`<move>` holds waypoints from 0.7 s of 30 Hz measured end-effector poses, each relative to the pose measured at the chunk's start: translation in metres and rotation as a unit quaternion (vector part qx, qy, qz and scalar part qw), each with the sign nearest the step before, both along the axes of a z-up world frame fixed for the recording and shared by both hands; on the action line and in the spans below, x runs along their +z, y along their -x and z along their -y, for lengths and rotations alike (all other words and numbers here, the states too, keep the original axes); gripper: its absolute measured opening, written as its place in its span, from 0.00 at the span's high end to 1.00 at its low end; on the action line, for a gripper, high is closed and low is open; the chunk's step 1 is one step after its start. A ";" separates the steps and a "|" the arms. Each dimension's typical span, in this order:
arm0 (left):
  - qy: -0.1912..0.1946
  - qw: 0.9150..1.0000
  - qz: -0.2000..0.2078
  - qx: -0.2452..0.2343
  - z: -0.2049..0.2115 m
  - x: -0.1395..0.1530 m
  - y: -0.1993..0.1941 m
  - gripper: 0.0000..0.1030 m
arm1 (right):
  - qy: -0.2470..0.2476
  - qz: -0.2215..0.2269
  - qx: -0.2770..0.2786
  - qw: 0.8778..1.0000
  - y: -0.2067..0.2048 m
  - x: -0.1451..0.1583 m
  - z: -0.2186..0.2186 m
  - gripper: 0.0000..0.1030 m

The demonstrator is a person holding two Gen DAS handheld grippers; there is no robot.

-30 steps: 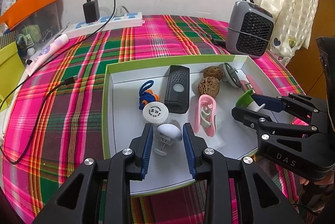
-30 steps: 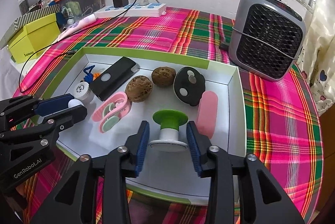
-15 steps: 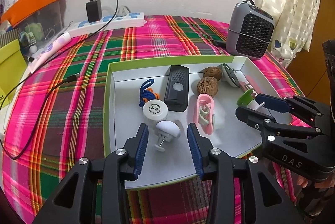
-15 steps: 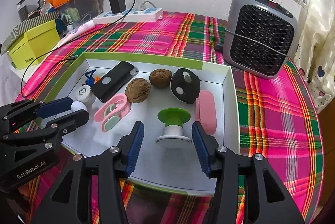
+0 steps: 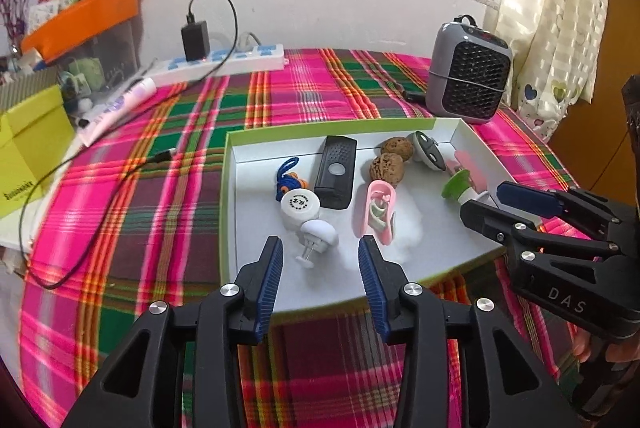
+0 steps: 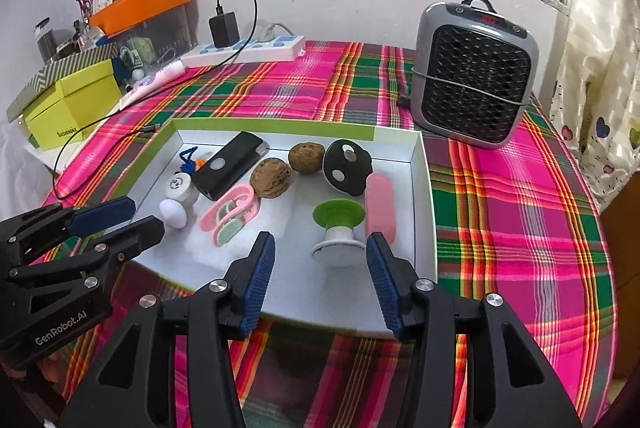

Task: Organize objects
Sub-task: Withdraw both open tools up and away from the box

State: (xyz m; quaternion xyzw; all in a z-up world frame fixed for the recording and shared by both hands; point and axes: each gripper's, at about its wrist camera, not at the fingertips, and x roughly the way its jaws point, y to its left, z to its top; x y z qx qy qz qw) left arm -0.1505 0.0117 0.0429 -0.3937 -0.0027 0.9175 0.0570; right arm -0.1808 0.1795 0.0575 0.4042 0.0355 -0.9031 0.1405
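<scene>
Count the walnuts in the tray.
2. One walnut sits mid-tray beside the black remote; the other walnut lies behind it, next to the black oval piece. None appear hidden.

Small objects inside white tray

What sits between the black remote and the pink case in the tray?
The two walnuts and the black round gadget, in a row between remote and pink case; the right wrist view shows it best.

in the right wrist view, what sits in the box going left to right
white round cap → black remote → front walnut → black oval device → pink case
</scene>
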 end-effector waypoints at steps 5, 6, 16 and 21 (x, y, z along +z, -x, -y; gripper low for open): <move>-0.010 1.000 -0.001 0.007 -0.001 0.005 -0.017 0.63 | -0.001 -0.015 -0.006 1.000 -0.016 0.006 -0.001 0.53; -0.010 1.000 -0.002 0.006 -0.002 0.005 -0.021 0.63 | 0.000 -0.017 -0.006 1.000 -0.020 0.007 -0.001 0.53; 0.010 1.000 0.003 0.020 -0.008 -0.003 -0.051 0.63 | 0.003 -0.017 -0.010 1.000 -0.054 0.008 -0.002 0.53; 0.004 0.999 0.016 0.031 -0.004 -0.012 -0.060 0.63 | -0.002 -0.005 -0.013 1.000 -0.065 -0.002 -0.003 0.53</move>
